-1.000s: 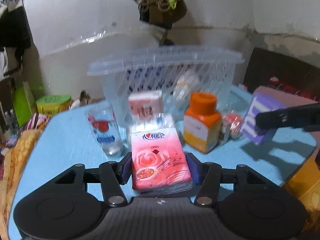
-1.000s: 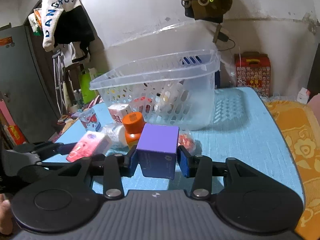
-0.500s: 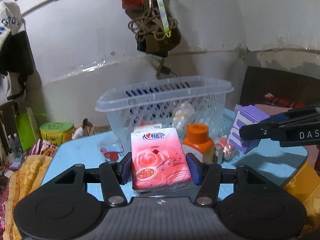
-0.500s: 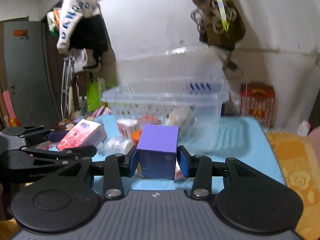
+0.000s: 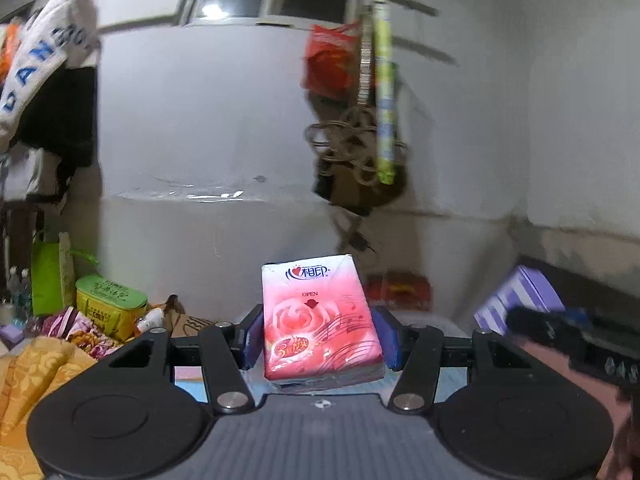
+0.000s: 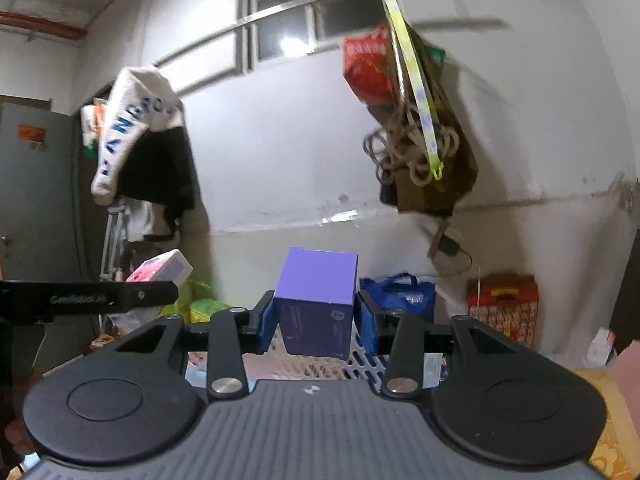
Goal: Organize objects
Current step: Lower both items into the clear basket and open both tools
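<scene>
My left gripper (image 5: 320, 338) is shut on a pink tissue pack (image 5: 318, 322) with a rose print and holds it high in the air. My right gripper (image 6: 316, 320) is shut on a purple box (image 6: 318, 300), also raised. The purple box (image 5: 520, 300) and right gripper show at the right of the left wrist view. The tissue pack (image 6: 162, 268) and left gripper show at the left of the right wrist view. A strip of the clear slatted basket (image 6: 320, 364) shows just below the purple box. The table's other objects are hidden.
A bundle of rope and bags (image 6: 416, 120) hangs from a rail on the white wall ahead. Clothes (image 6: 132, 140) hang at the left. A green tin (image 5: 110, 300) and a red box (image 6: 504, 304) stand against the wall.
Both grippers have risen well above the table with their objects still held. The basket, bottle and glass have dropped out of the left view; the views now face the wall.
</scene>
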Action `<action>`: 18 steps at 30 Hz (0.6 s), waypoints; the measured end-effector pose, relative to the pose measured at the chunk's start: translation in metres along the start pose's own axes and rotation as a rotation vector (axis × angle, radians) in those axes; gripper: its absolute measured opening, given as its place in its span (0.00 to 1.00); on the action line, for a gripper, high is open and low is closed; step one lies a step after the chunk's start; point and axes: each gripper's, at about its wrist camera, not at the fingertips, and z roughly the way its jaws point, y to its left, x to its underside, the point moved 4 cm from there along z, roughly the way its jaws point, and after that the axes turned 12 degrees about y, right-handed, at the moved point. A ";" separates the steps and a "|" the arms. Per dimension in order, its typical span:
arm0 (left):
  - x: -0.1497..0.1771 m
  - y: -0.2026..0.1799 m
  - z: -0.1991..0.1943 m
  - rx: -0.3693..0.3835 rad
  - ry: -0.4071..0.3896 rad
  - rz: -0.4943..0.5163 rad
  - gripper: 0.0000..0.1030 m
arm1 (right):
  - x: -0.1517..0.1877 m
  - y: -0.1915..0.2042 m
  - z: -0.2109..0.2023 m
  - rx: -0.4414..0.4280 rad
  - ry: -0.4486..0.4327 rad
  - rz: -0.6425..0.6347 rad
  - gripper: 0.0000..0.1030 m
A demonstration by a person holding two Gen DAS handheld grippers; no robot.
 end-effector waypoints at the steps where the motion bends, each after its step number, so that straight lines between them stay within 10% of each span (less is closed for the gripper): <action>1: -0.005 0.001 0.014 -0.012 0.024 -0.012 0.58 | 0.000 -0.004 0.009 -0.012 0.020 0.013 0.44; 10: -0.002 0.003 0.102 -0.004 0.177 -0.045 0.58 | 0.012 -0.029 0.070 -0.009 0.160 0.022 0.45; 12: 0.001 0.007 0.111 0.011 0.182 -0.051 0.62 | 0.014 -0.030 0.074 0.013 0.152 0.007 0.61; 13: 0.001 0.009 0.111 0.020 0.178 -0.051 0.66 | 0.013 -0.030 0.075 0.013 0.149 0.001 0.90; 14: 0.001 0.011 0.112 0.026 0.171 -0.058 0.87 | 0.014 -0.030 0.071 0.029 0.119 -0.001 1.00; 18: 0.002 0.017 0.086 -0.005 0.067 -0.036 1.00 | 0.014 -0.026 0.034 0.073 -0.032 0.020 1.00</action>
